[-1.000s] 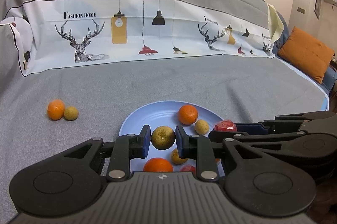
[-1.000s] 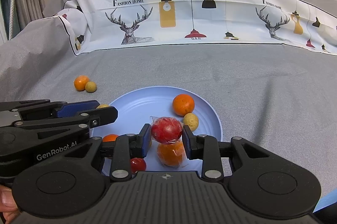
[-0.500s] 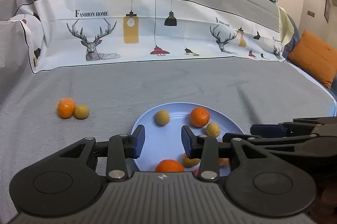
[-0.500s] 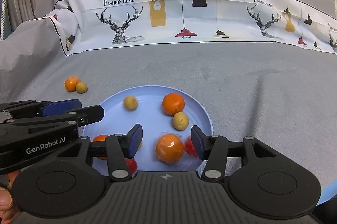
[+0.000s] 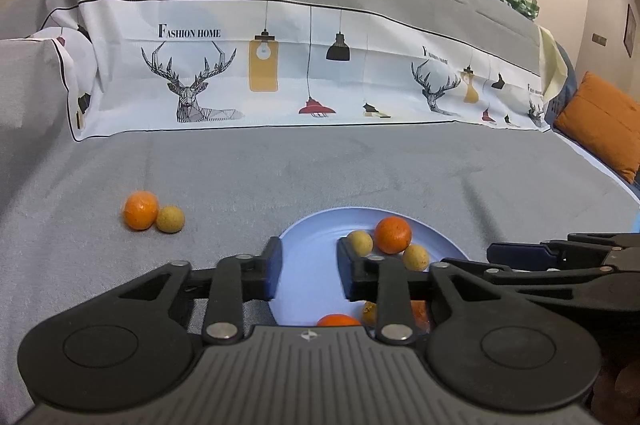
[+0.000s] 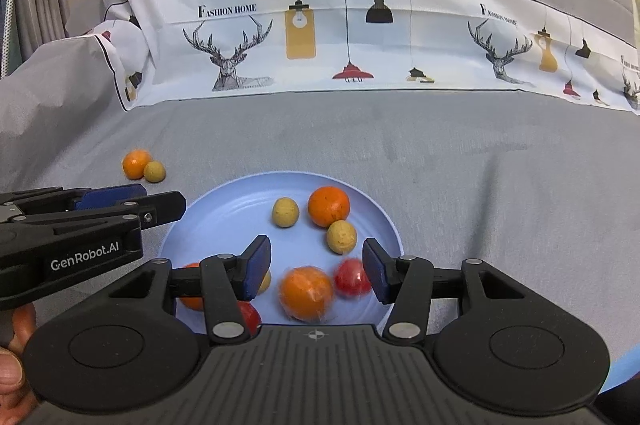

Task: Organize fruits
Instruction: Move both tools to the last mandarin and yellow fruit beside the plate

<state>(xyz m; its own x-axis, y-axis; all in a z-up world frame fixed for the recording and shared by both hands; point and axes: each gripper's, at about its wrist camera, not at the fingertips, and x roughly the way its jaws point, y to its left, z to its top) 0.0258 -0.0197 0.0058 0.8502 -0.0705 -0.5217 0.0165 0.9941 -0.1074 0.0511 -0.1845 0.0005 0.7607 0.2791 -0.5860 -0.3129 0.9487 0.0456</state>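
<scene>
My left claw (image 5: 308, 265) is wide apart and holds nothing, hanging over the left edge of the blue plate (image 5: 304, 237). My right claw (image 6: 316, 267) is also wide and empty, over the plate's near side, with a wrapped orange (image 6: 306, 292) and a red fruit (image 6: 351, 277) lying loose on the plate between its fingers.

Two fruits lie off the plate on the grey sofa cover (image 5: 360, 169): an orange (image 5: 140, 210) touching a small yellow-brown fruit (image 5: 170, 219). Both are up and to the left of my left claw, well apart from the plate. The left claw is plainly nearer, so I judge the next reach belongs to it, swinging left and forward. The pair are round, so no axis matters.
</scene>
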